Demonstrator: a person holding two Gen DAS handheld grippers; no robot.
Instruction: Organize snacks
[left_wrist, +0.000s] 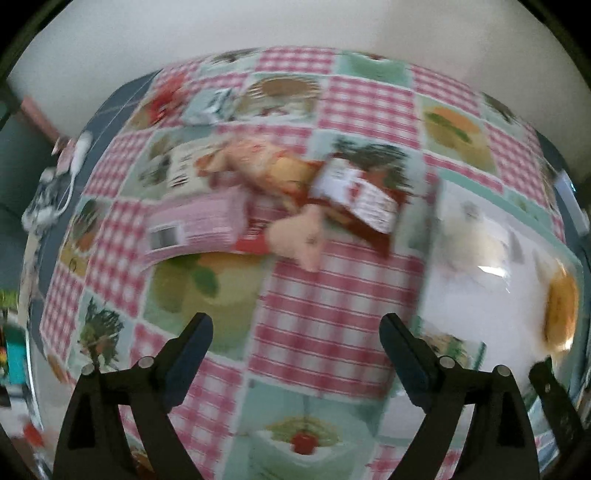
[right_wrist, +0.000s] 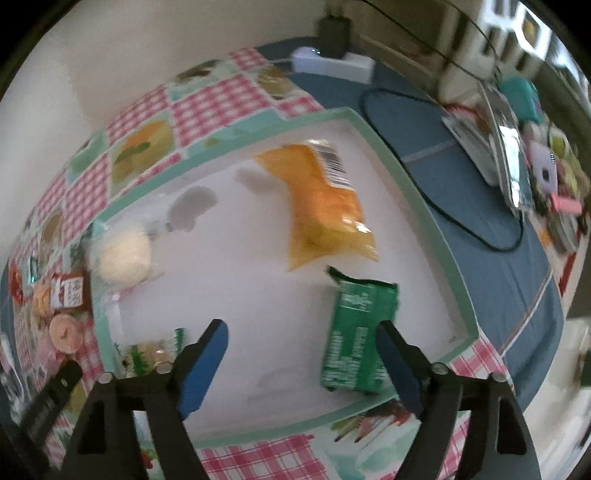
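Note:
My left gripper (left_wrist: 295, 334) is open and empty above the checked tablecloth (left_wrist: 325, 314). Ahead of it lies a heap of snacks: a pink box (left_wrist: 199, 225), a peach-coloured packet (left_wrist: 299, 236), a red and white packet (left_wrist: 354, 195) and an orange-pink bag (left_wrist: 258, 162). My right gripper (right_wrist: 301, 339) is open and empty over a white tray with a mint rim (right_wrist: 424, 206). In the tray lie an orange bag (right_wrist: 325, 199), a green packet (right_wrist: 354, 332), a clear bag with a pale bun (right_wrist: 123, 258) and a small green-trimmed packet (right_wrist: 151, 354).
The tray also shows at the right of the left wrist view (left_wrist: 480, 295). A small pale packet (left_wrist: 210, 107) lies farther back. A black cable (right_wrist: 443, 206), a white power strip (right_wrist: 332, 64) and stacked clutter (right_wrist: 517, 155) sit on the blue cloth beside the tray.

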